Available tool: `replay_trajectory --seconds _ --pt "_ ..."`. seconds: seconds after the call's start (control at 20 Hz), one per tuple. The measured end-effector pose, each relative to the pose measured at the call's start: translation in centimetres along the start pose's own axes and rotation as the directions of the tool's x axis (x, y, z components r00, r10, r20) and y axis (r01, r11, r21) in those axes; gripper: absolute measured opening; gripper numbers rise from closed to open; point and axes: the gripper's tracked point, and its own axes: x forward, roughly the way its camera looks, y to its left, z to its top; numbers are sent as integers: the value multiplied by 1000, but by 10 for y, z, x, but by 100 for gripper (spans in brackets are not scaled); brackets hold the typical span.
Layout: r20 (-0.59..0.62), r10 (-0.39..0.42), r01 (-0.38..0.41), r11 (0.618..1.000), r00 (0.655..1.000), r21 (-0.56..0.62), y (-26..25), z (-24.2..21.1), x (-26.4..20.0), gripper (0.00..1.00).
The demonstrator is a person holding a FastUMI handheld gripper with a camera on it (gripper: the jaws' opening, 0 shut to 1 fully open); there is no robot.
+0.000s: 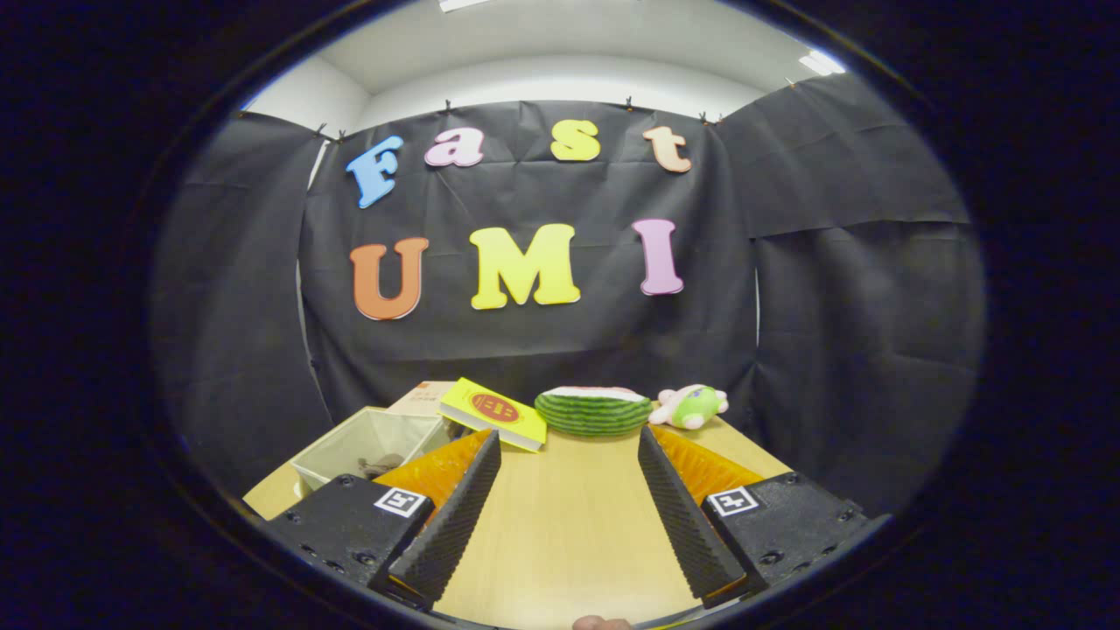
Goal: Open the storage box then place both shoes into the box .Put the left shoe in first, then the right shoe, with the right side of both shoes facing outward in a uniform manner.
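We see the gripper (569, 472) with its two ridged black fingers (455, 516) spread wide, holding nothing, over a bare light wooden tabletop (569, 525). Just beyond the left finger sits a clear plastic storage box (367, 442), something dark inside. Farther off lie a yellow book (492, 413), a striped green watermelon toy (593, 409) and a small green-and-pink plush toy (693, 406).

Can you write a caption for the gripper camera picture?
Open gripper above a wooden table, facing a watermelon toy, yellow book, plush toy and clear box.
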Motion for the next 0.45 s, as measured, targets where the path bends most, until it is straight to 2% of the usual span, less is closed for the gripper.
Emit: replay_trajectory --seconds 0.15,0.45 --pt "31 -31 30 999 999 23 -23 4 -3 100" --pt "23 32 -33 998 999 49 -11 1 -11 100"
